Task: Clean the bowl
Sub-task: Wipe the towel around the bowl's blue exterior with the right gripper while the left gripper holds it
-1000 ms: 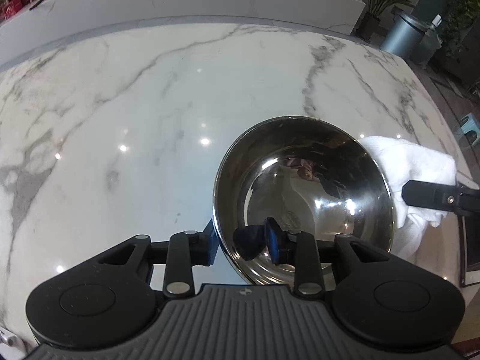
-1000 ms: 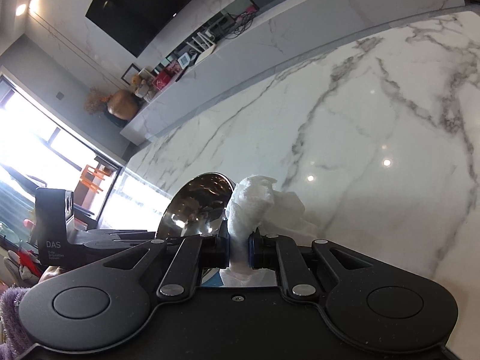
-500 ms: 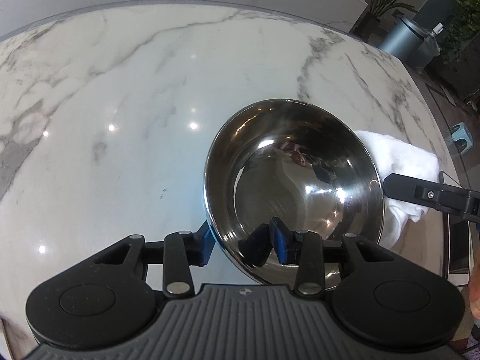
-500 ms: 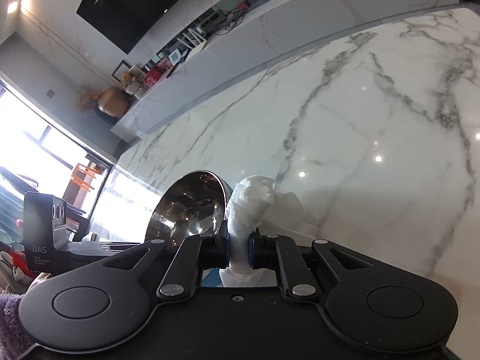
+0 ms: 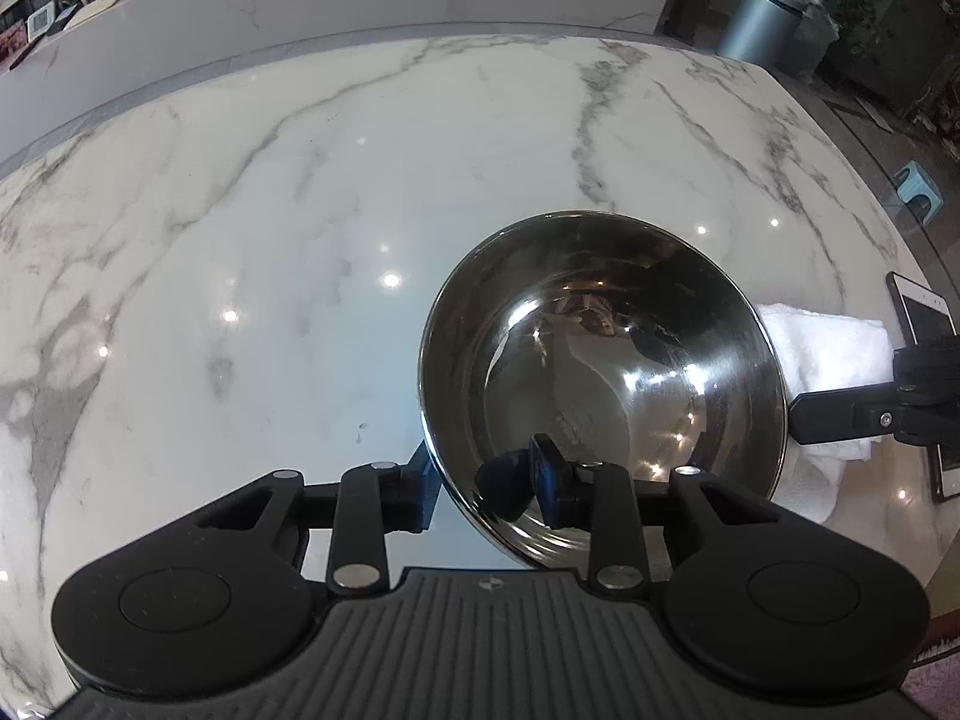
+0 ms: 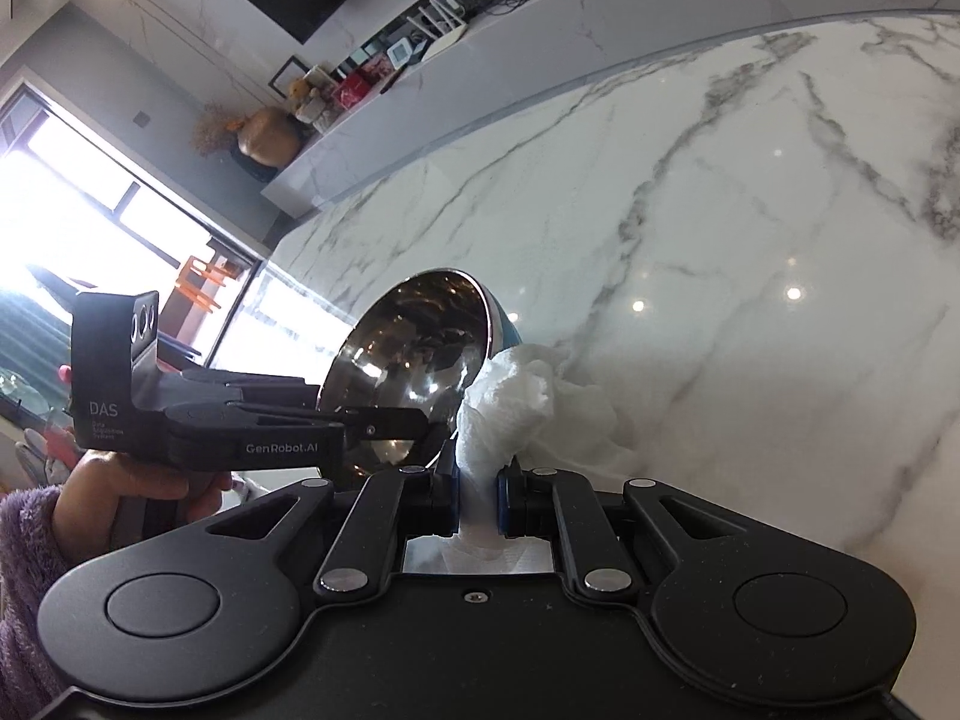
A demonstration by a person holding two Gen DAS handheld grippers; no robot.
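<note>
A shiny steel bowl is held tilted above the marble table. My left gripper is shut on the bowl's near rim, one finger outside, one inside. The bowl also shows in the right wrist view, on edge, with the left gripper clamped on it. My right gripper is shut on a crumpled white paper towel, which sits just right of the bowl's rim. In the left wrist view the towel lies behind the bowl's right side, with the right gripper's finger across it.
The white marble table spreads wide to the left and far side. A phone lies at the table's right edge. A raised marble counter with small items runs along the far side.
The bowl and my left gripper have lifted and tilted back a little. The right gripper with the towel has closed in on the bowl's right rim.
</note>
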